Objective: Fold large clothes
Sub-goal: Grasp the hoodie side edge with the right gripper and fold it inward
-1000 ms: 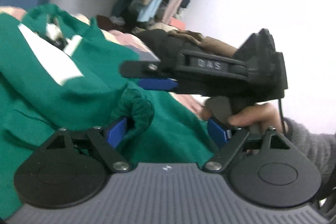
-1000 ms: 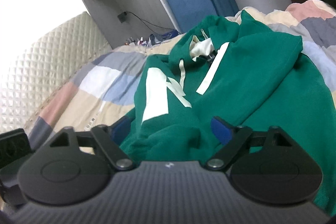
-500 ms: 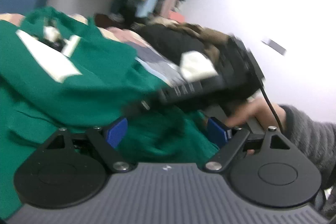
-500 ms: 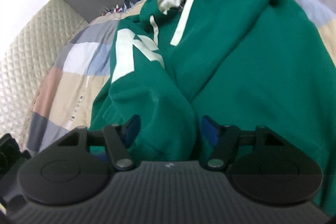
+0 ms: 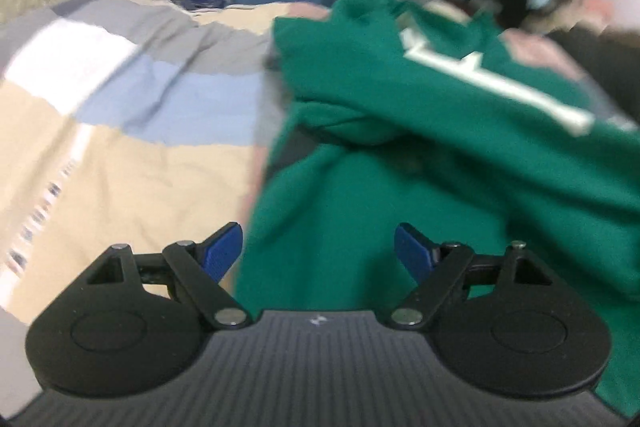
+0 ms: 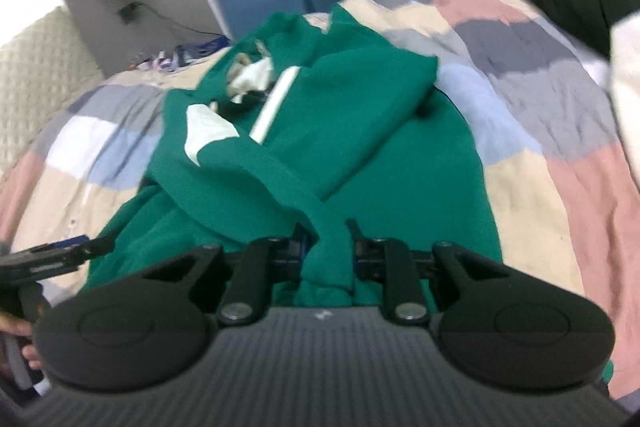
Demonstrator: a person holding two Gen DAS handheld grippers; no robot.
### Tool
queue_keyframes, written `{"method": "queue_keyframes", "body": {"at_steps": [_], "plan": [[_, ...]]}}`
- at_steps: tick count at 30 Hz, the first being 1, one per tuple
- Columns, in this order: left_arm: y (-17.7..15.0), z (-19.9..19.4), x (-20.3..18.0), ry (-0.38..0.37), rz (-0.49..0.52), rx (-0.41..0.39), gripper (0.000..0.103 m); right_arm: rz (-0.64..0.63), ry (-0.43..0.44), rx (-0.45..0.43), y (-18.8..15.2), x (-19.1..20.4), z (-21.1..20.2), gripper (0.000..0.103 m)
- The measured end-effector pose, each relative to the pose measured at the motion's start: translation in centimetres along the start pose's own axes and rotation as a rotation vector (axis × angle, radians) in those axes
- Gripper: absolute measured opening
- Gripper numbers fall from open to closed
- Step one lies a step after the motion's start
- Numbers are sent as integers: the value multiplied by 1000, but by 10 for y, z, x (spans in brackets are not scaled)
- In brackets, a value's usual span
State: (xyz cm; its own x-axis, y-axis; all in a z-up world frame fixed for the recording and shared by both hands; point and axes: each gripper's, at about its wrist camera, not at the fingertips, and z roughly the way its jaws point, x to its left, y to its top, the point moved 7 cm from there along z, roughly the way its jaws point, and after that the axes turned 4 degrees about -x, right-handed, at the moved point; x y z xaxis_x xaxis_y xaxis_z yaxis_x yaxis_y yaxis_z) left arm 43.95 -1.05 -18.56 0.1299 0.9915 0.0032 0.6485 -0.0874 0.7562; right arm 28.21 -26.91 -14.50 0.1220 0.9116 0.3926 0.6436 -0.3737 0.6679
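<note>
only the right claw [image 6: 326, 247] pinches the green hoodie [image 6: 360, 147]; left claw [image 5: 318, 251] spread, empty.

Your right gripper [image 6: 326, 251] has just been closing, and its fingers [image 6: 298, 249] now pinch a fold of the green hoodie [image 6: 360, 131]. Your left gripper [image 5: 318, 251] angles downward, blue fingers [image 5: 222, 249] spread wide, gripping nothing.

The right hand-held gripper [image 6: 326, 251], its jaws just closing, pinches a fold of the crumpled green hooded sweatshirt with white markings [image 6: 360, 131] lying on the pastel patchwork bedspread [image 6: 560, 155]. Left of the sweatshirt, the left hand-held gripper [image 6: 100, 245] reaches in.
</note>
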Motion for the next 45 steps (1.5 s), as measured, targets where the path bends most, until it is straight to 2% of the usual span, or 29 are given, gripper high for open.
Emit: {"method": "queue_keyframes", "body": {"at_steps": [6, 9, 12, 14, 16, 17, 20, 23, 25, 27, 29, 31, 34, 36, 37, 39, 45], "plan": [[20, 52, 2, 26, 58, 16, 86, 16, 46, -2, -1, 2, 5, 21], [31, 77, -1, 31, 68, 28, 78, 17, 101, 1, 2, 8, 9, 22], [40, 92, 3, -9, -5, 11, 62, -18, 110, -1, 2, 16, 12, 22], [39, 101, 8, -1, -37, 21, 34, -17, 150, 8, 2, 21, 12, 22], [39, 99, 18, 13, -79, -2, 16, -24, 204, 12, 4, 30, 11, 22], [40, 93, 24, 7, -110, -23, 11, -29, 225, 9, 5, 34, 10, 21], [44, 77, 55, -1, -236, -68, 7, -60, 280, -19, 9, 48, 1, 21], [43, 65, 84, -40, -379, -81, 6, -90, 362, -44, 12, 62, -9, 21], [42, 58, 98, -40, -420, -92, 6, -93, 420, -55, 13, 69, -16, 21], [36, 58, 108, -8, -431, -81, 3, -79, 462, -76, 15, 72, -22, 21], [29, 62, 117, 42, -428, -69, 0, -70, 441, -94, 17, 70, -23, 21], [21, 67, 127, 50, -443, -45, 0, -80, 343, -82, 16, 63, -15, 21], [11, 68, 135, 37, -471, -30, 0, -49, 101, 29, 1, 30, 17, 21], [9, 65, 132, 24, -472, -35, 0, 27, 23, 112, -14, 7, 36, 21], [10, 64, 129, 8, -474, -38, 0, 83, 15, 147, -20, -3, 44, 21], [12, 59, 118, -21, -463, -47, 1, 166, 28, 161, -21, -13, 49, 21], [14, 29, 73, -81, -384, -74, 1, 91, 10, 120, -16, -4, 41, 23]]}}
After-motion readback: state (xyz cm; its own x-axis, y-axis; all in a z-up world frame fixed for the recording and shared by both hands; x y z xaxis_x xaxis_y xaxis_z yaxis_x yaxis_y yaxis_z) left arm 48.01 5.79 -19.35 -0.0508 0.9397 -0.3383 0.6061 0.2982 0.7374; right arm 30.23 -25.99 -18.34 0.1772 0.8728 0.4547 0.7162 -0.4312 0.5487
